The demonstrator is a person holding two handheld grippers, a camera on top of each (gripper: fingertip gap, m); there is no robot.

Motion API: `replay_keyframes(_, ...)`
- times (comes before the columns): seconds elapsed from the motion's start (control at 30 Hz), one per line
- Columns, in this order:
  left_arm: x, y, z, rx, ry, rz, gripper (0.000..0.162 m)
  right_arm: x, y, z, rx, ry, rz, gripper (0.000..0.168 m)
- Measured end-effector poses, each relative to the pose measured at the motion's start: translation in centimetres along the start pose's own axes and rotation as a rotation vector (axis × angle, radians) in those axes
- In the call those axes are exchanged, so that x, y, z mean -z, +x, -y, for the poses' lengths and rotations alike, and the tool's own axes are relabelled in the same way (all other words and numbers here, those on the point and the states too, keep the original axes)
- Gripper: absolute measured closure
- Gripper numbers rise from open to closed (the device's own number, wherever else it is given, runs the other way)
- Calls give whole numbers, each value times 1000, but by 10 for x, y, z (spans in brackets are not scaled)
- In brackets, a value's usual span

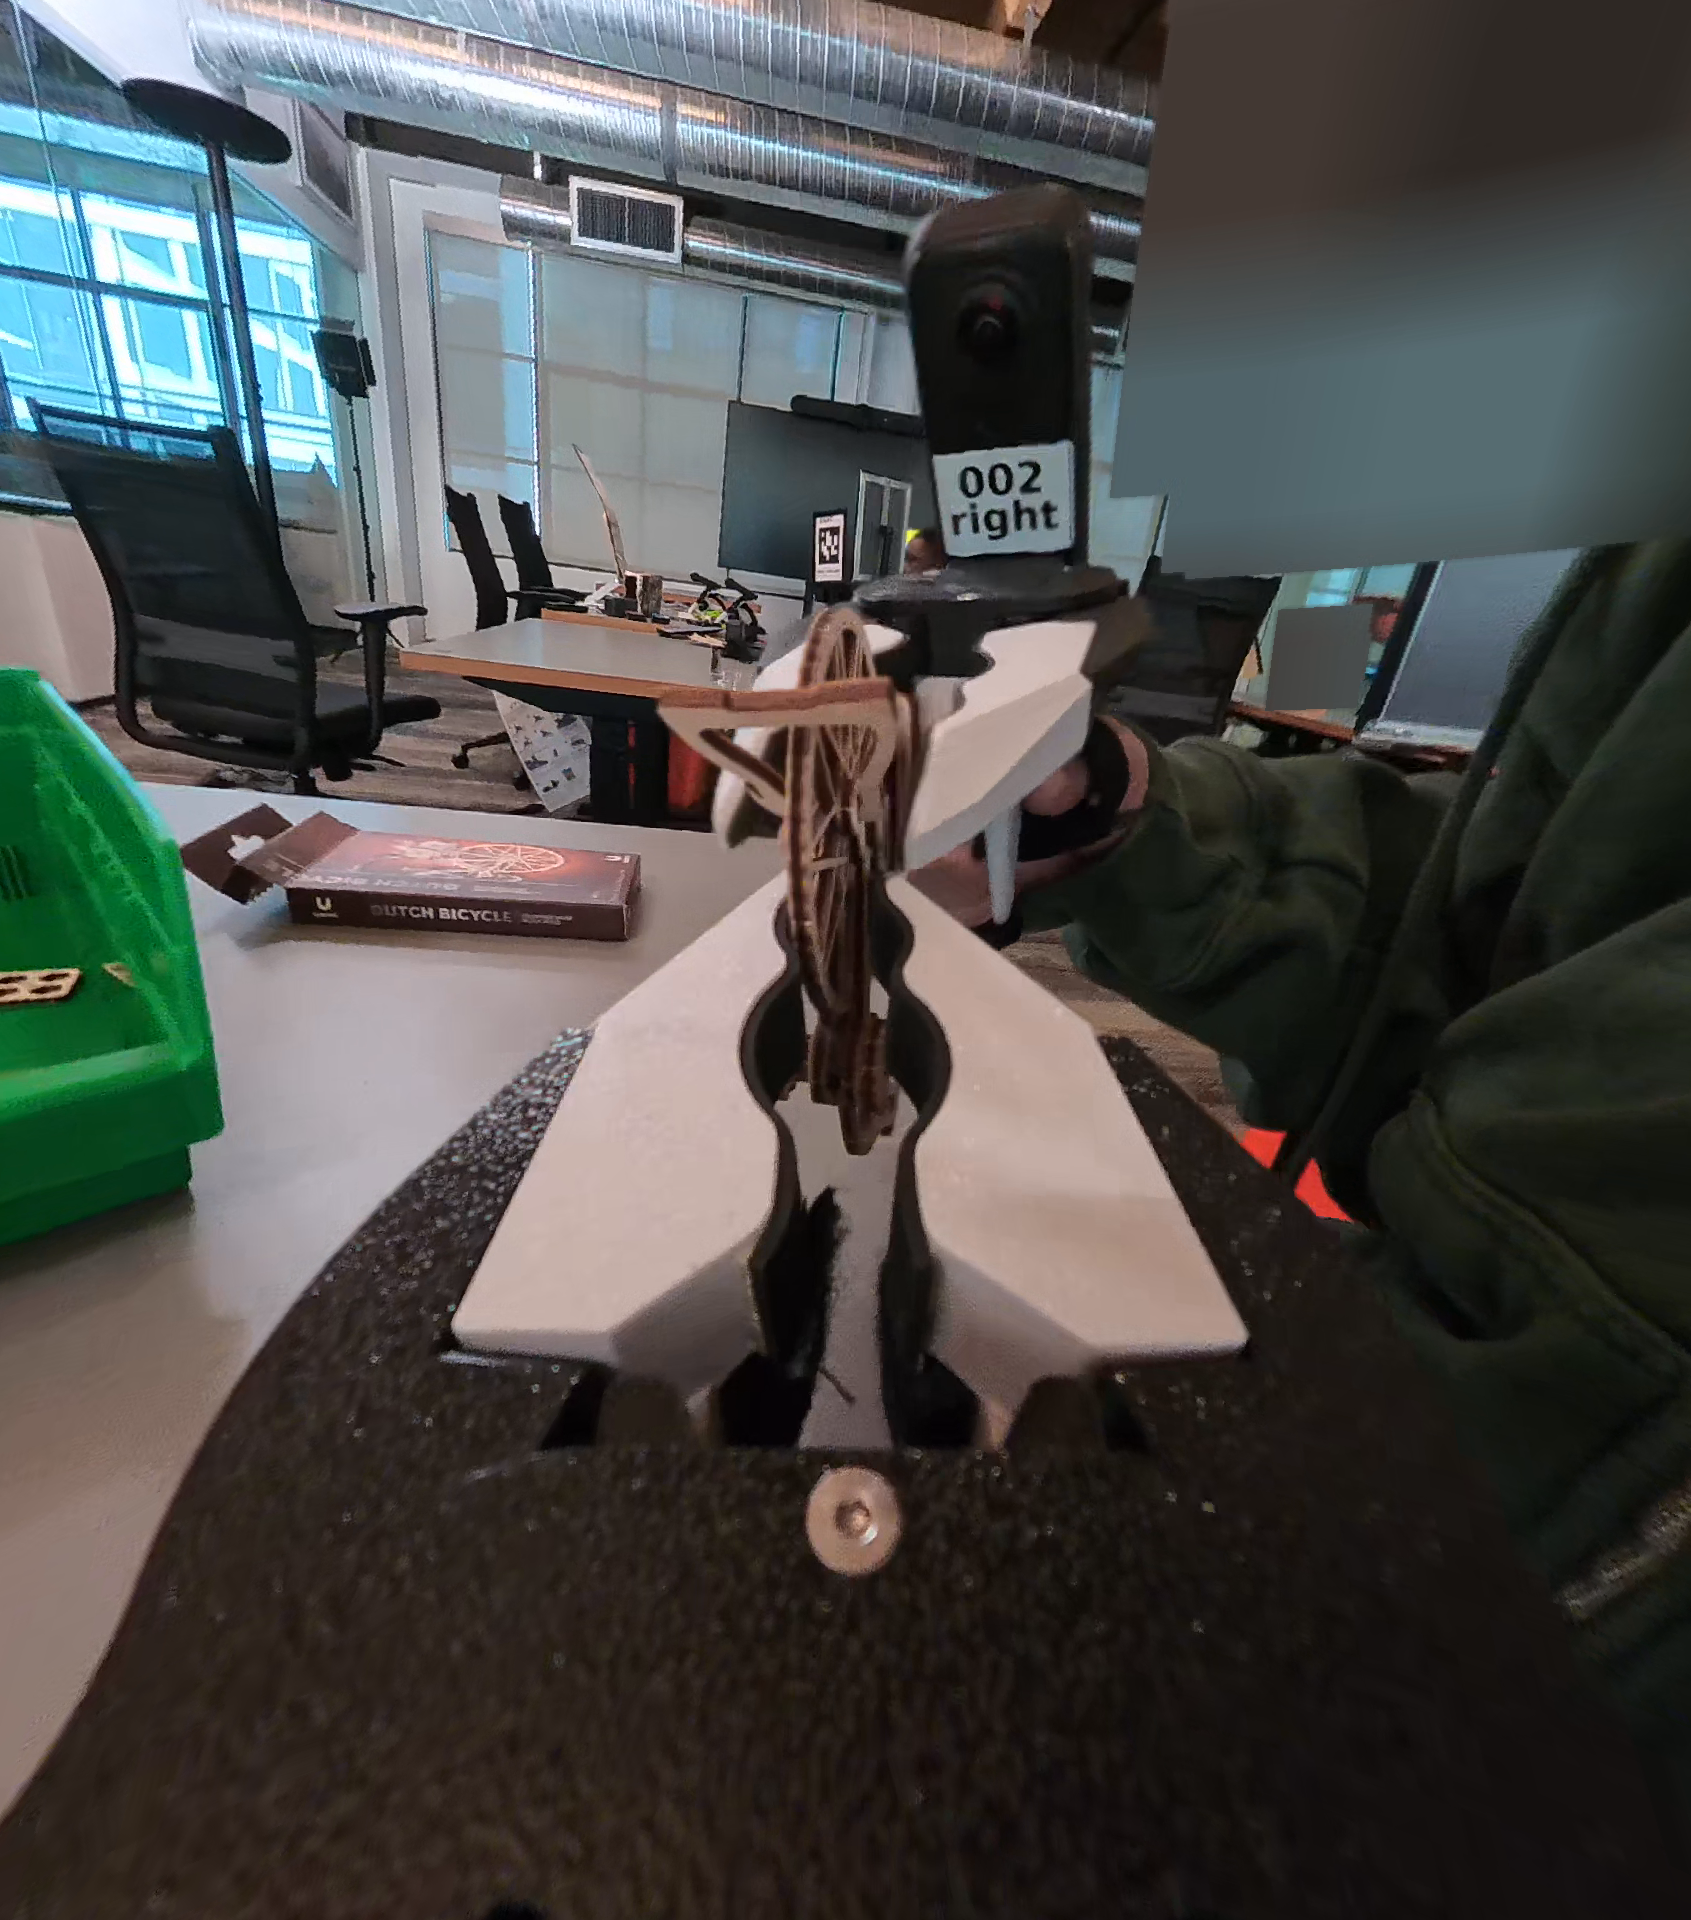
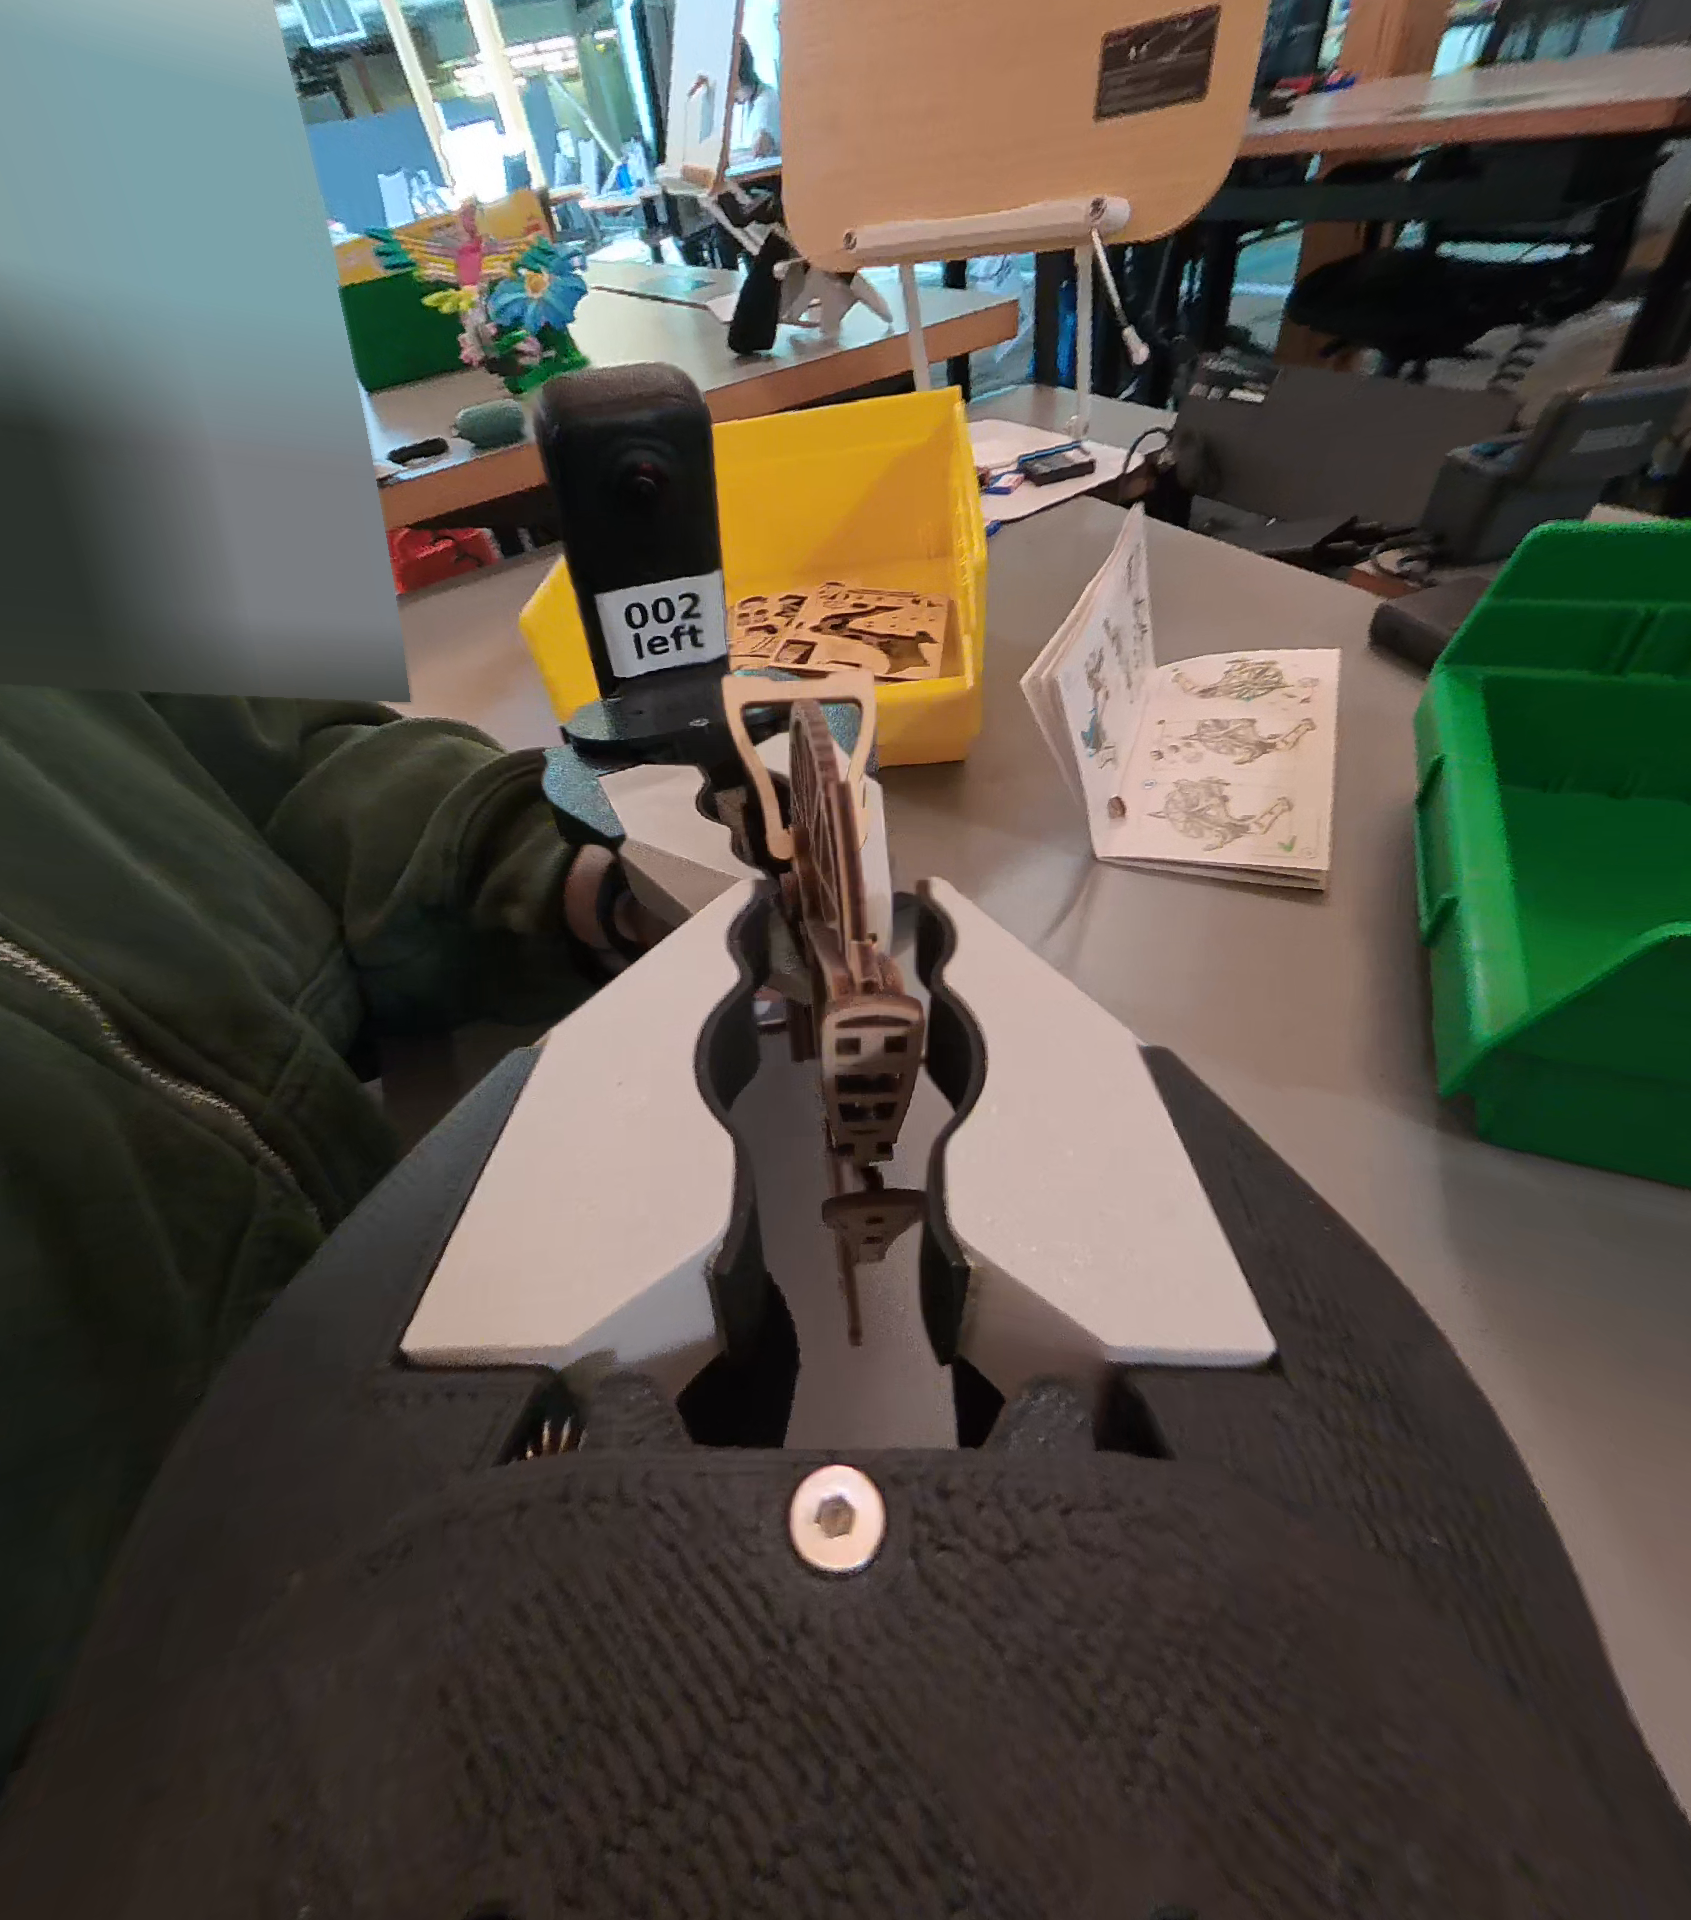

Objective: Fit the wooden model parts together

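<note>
**Both grippers meet on the wooden bicycle model, held in the air**

In the left wrist view, my left gripper is clenched on the wooden model: the spoked wheel stands on edge between the two white fingers, so the flat side takes the pressure and the thin wood does not bend. At 12 o'clock from it my right gripper comes from the opposite side, and it seems to press on the same model. I hold the model above the table, I think so that both sides stay free for fitting. At 9 o'clock the green bin keeps loose wooden pieces within reach. The kit box lies at 11 o'clock.

In the right wrist view, my right gripper grasps the model near its tips, and the rear part with small cut-outs hangs free between the fingers. My judgement is that a small part is being pushed into its slot, with the left gripper as support. The open instruction booklet lies at 2 o'clock, turned to me for checking. The yellow bin with cut wooden sheets stands at 12 o'clock.
</note>
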State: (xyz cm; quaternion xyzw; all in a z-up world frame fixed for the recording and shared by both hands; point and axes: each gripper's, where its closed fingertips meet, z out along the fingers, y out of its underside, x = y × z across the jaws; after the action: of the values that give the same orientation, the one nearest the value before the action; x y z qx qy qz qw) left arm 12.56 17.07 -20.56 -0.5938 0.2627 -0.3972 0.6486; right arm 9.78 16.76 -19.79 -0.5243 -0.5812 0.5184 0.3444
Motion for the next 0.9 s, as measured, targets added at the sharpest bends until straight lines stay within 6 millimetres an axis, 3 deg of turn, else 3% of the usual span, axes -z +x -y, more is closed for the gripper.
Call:
replay_keyframes(0.17, 3, -7, 1, 13, 15, 34, 156, 9, 14, 5, 88, 65, -124, 114)
replay_keyframes(0.3, 5, -13, 1, -12, 11, 75, 156, 23, 20, 11, 246, 101, -263, 109)
replay_keyframes(0.4, 7, -16, 0, -242, -46, 160, 156, 30, 14, 12, 352, 99, -309, 109)
replay_keyframes(0.6, 15, -15, -4, -1053, -219, 347, 156, 40, -1, 0, 465, 130, -303, 109)
replay_keyframes(0.77, 13, -11, -13, -1112, -254, 318, 156, 29, -5, -30, 718, -18, -382, 115)
replay_keyframes(0.9, 14, -9, -20, -1125, -280, 284, 156, 18, -11, -33, 944, -50, -458, 130)
